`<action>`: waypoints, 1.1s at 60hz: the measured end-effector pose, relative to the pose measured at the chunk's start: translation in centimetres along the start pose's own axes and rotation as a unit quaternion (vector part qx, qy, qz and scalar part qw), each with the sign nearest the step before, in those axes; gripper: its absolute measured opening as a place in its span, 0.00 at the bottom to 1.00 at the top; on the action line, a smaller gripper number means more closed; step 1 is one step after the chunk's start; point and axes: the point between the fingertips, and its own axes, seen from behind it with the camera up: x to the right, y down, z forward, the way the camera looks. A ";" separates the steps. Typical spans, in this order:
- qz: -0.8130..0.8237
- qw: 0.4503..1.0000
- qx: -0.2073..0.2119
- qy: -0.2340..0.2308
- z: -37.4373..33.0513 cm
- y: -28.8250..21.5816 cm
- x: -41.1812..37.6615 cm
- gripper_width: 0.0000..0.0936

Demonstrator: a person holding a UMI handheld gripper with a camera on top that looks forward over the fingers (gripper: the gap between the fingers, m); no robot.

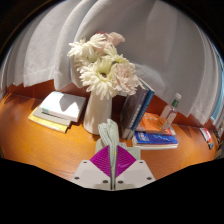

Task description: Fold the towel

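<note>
My gripper (112,152) is shut, its two magenta pads (101,160) pressed together on a thin fold of pale grey-green towel (109,133). The pinched fold stands up from between the fingertips, in front of the vase. The rest of the towel is hidden below the fingers.
A white vase (97,110) of white flowers (103,68) stands just beyond the fingers on the wooden table (30,135). Stacked books (55,108) lie to its left. More books (152,128) and a small bottle (172,108) are to its right. Pale curtains (160,50) hang behind.
</note>
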 end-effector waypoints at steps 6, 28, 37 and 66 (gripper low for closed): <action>0.001 1.000 -0.007 -0.003 1.3 2.2 5.2 0.04; 0.045 0.997 -0.021 -0.057 1.5 6.5 9.8 0.77; 0.049 0.996 0.027 -0.063 -4.3 1.3 9.3 0.81; 0.115 0.988 0.097 -0.033 -23.9 0.3 3.6 0.82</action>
